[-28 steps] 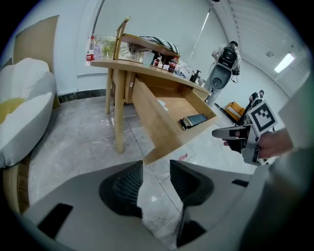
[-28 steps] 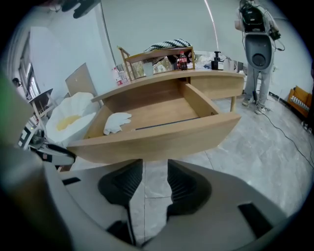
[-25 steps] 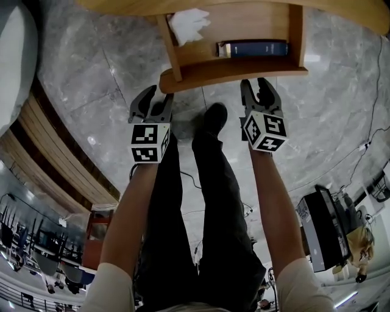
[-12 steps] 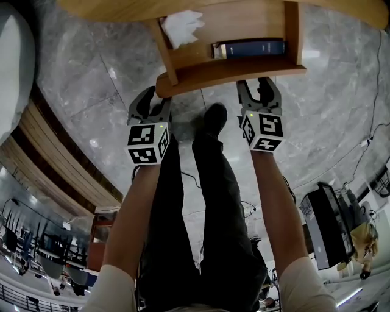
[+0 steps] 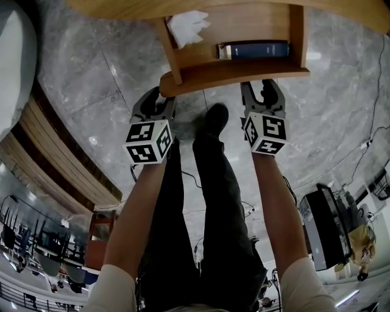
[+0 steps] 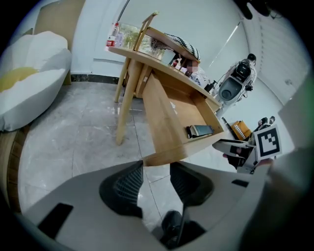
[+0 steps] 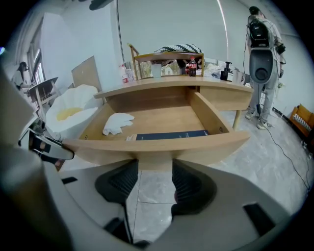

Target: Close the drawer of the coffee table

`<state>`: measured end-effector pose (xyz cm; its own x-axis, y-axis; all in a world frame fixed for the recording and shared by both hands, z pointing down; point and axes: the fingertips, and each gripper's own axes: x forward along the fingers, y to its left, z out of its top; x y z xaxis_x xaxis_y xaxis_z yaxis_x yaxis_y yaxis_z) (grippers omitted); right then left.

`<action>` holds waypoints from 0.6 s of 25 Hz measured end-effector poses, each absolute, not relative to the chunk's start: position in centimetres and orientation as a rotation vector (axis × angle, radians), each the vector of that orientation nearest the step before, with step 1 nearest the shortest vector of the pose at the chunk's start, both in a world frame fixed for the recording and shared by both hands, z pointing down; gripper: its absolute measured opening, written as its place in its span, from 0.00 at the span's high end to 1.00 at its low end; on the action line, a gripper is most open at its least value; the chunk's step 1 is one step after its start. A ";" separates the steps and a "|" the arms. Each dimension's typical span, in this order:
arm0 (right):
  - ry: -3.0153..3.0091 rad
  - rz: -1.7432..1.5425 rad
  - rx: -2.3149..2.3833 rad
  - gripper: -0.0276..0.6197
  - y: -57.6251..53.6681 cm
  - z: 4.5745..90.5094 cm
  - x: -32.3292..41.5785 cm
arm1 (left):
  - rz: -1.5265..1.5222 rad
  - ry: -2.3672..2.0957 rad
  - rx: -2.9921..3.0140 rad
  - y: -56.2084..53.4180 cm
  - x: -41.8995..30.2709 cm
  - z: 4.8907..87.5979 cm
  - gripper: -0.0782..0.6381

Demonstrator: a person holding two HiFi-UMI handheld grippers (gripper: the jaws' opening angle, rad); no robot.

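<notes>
drawer (image 5: 234, 72): pulled out from under the table (image 5: 183, 7), front toward the person; holds book (image 5: 256, 49) and white cloth (image 5: 189, 25). right gripper (image 5: 262, 90): at the front's lower edge, jaws just opened, released, wood between the tips. left gripper (image 5: 158, 97): at the front's left end, jaws apart.

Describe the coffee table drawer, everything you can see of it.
The drawer is light wood, pulled well out from under the table top, with a curved front panel, straight side walls and a flat floor. Inside lie a dark blue book along the front and a crumpled white cloth at the left. Both grippers sit at the front panel, jaws open: the left gripper at its left end, the right gripper further right; its jaws have just been opening, nothing clamped. Contact cannot be confirmed.
</notes>
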<state>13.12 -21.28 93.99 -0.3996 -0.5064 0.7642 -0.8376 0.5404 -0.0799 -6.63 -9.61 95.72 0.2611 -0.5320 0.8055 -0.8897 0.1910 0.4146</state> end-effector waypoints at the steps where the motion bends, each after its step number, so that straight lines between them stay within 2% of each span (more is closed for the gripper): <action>1: -2.079 0.604 1.084 0.60 -21.3 93.9 13.1 | 0.419 -1.404 1.474 -9.6 -6.7 95.6 0.63; 15: -2.118 0.575 1.102 0.60 -22.5 91.8 12.2 | 0.289 -1.424 1.415 -10.6 -7.2 93.7 0.65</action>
<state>12.24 -22.54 91.76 -0.4168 -0.5384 0.7324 -0.8347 0.5458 -0.0739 -7.20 -10.62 93.73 0.2596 -0.5783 0.7734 -0.8341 0.2694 0.4814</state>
